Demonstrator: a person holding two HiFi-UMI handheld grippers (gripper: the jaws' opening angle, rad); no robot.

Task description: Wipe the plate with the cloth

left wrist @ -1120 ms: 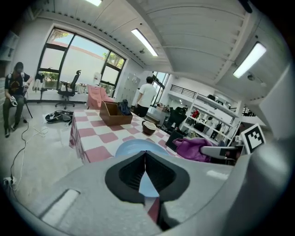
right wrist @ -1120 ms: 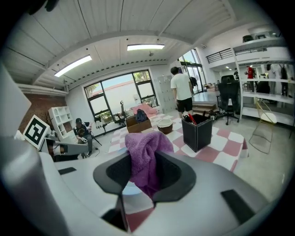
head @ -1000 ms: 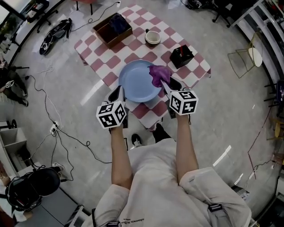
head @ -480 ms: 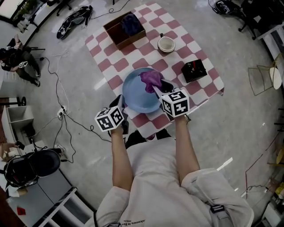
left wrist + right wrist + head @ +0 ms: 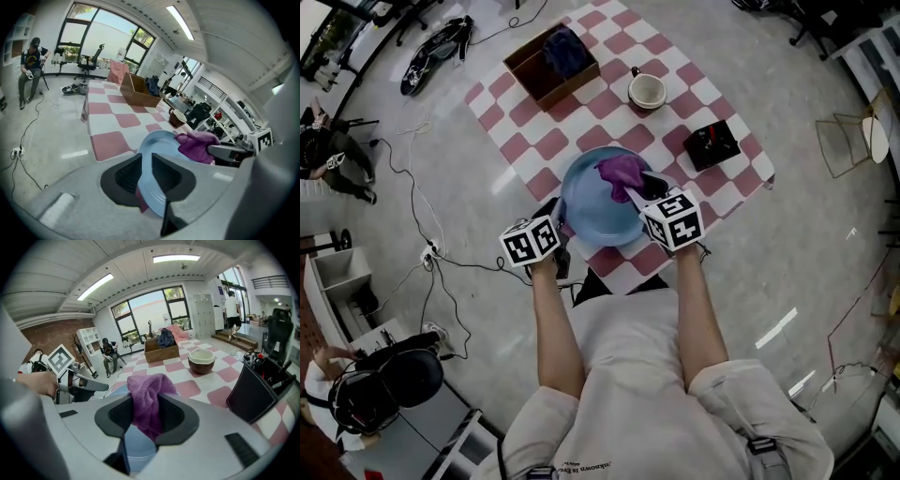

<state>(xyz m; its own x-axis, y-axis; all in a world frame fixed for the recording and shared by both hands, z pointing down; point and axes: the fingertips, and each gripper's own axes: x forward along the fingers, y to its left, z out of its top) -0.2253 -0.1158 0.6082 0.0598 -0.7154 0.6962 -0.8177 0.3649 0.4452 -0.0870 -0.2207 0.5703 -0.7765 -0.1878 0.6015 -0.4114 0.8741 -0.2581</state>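
Left gripper view — just-opening jaws half-hide plate rim (image 5: pixel 146 171) between; right gripper (image 5: pixel 642 187) clamps cloth (image 5: pixel 145 394)

We are in an open, lab-like office hall: cables (image 5: pixel 428 251) trail across the polished floor (image 5: pixel 787 253), an office chair (image 5: pixel 89 58) stands by tall windows (image 5: pixel 101 35), strip lights (image 5: pixel 176 258) overhead.

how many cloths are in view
2. A purple cloth is pinched in the right gripper over the blue plate; a dark blue cloth sits in the brown box farther back. More may be hidden inside the box.
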